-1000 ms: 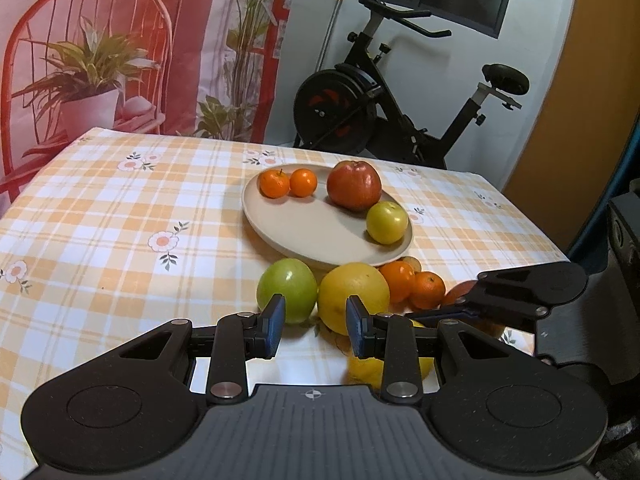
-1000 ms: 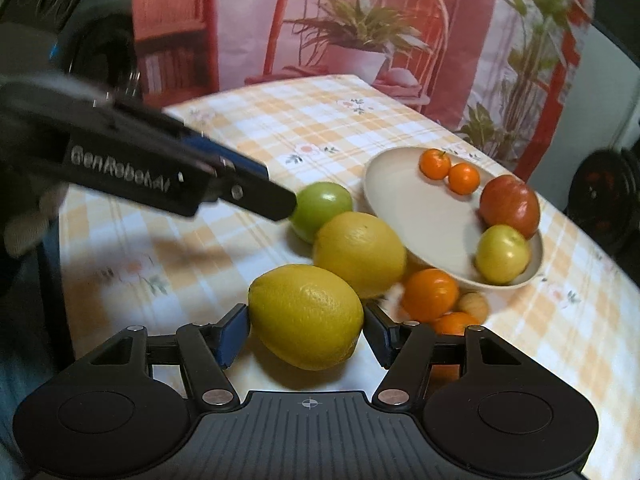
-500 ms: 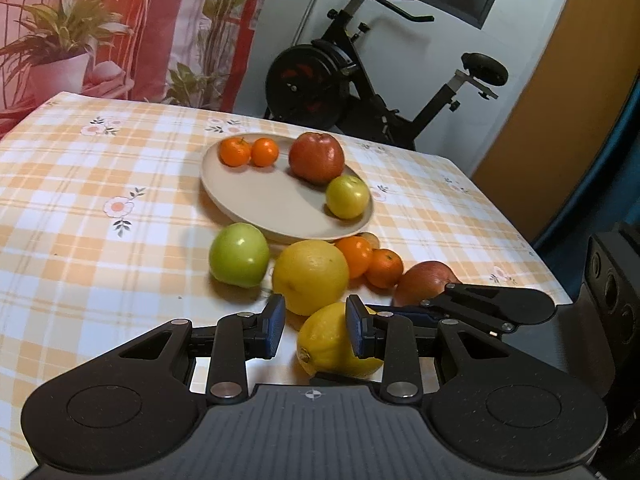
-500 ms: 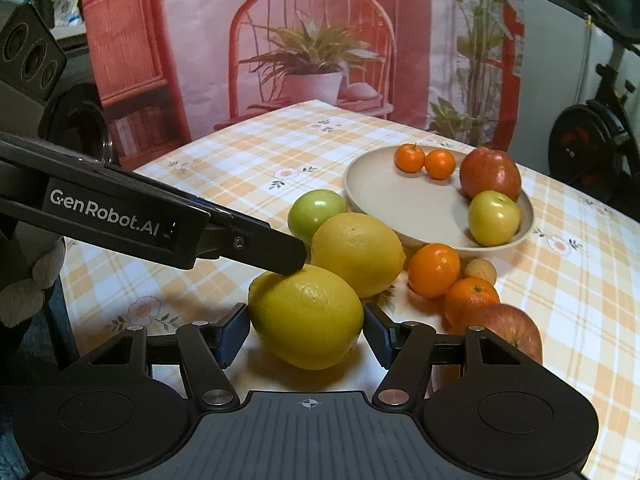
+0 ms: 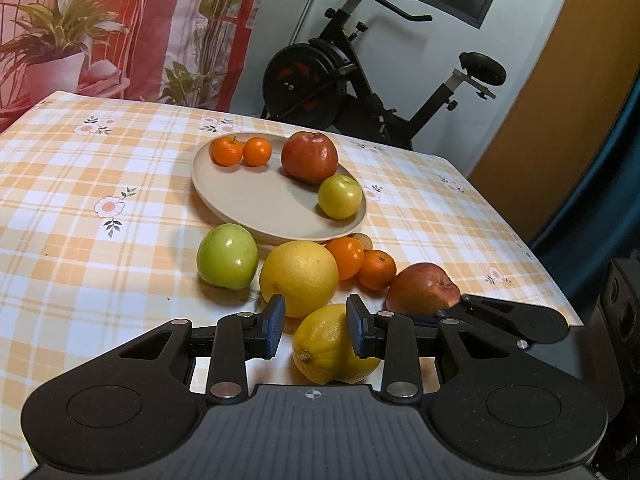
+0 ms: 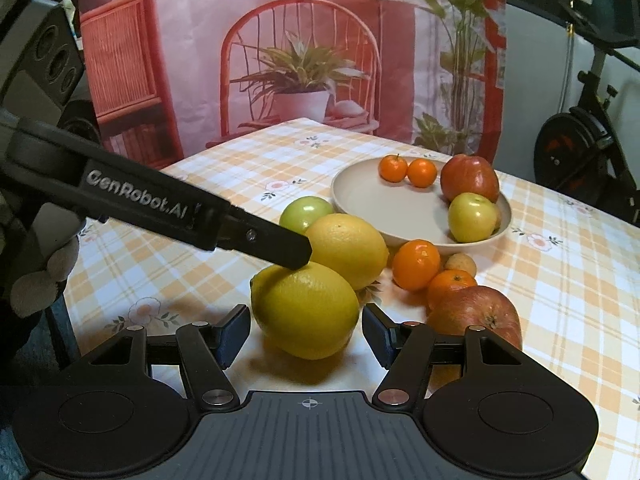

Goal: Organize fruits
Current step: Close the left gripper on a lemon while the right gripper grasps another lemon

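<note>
A yellow lemon (image 6: 306, 310) lies on the tablecloth between the open fingers of my right gripper (image 6: 306, 336); small gaps show on both sides. My left gripper (image 5: 316, 326) is open and hovers over the same lemon (image 5: 332, 346); its finger (image 6: 264, 240) reaches the lemon's top. A beige plate (image 5: 256, 204) holds two small oranges, a red apple (image 5: 310, 156) and a small yellow-green apple (image 5: 340, 196). Loose in front of it lie a green apple (image 5: 227, 256), a large yellow citrus (image 5: 299, 278), two small oranges (image 5: 362, 262) and a red apple (image 5: 422, 288).
The table has an orange checked cloth (image 5: 80, 200). Its right edge (image 5: 532, 248) drops off near the red apple. An exercise bike (image 5: 360, 76) stands behind the table. A small brown fruit (image 6: 460, 262) lies by the plate rim.
The left gripper has pulled back and swung over the lemon. The right gripper has opened a little, so gaps now show beside the lemon.
</note>
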Action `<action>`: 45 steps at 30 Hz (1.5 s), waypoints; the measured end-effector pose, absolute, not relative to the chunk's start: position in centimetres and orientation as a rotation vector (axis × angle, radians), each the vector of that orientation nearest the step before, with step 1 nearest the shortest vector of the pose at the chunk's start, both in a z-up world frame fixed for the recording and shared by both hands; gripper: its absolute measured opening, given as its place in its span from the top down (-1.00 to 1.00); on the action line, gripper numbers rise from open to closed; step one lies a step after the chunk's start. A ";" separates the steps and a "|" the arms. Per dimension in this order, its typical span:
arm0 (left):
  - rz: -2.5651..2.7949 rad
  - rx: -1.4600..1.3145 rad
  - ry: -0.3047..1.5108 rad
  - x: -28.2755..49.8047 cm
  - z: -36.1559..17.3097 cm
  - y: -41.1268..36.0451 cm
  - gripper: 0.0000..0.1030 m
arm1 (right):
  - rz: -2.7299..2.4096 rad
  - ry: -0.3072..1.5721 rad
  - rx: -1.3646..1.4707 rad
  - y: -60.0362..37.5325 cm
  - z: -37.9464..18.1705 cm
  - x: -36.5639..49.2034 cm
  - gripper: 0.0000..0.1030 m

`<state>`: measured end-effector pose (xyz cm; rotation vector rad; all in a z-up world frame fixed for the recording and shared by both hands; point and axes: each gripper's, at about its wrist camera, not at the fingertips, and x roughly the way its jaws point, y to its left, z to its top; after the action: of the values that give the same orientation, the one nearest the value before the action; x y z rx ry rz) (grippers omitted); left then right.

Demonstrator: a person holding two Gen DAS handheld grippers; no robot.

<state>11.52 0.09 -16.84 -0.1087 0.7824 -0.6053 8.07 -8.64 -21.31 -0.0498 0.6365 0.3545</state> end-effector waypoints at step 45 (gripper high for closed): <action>-0.616 -0.203 0.803 11.4 -18.1 0.3 0.04 | 0.369 0.560 -0.016 -9.4 -22.9 7.4 -0.02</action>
<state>11.42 0.30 -18.08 -0.2026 0.8032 -0.6158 7.38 -9.42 -22.88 -0.0156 0.5603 0.3687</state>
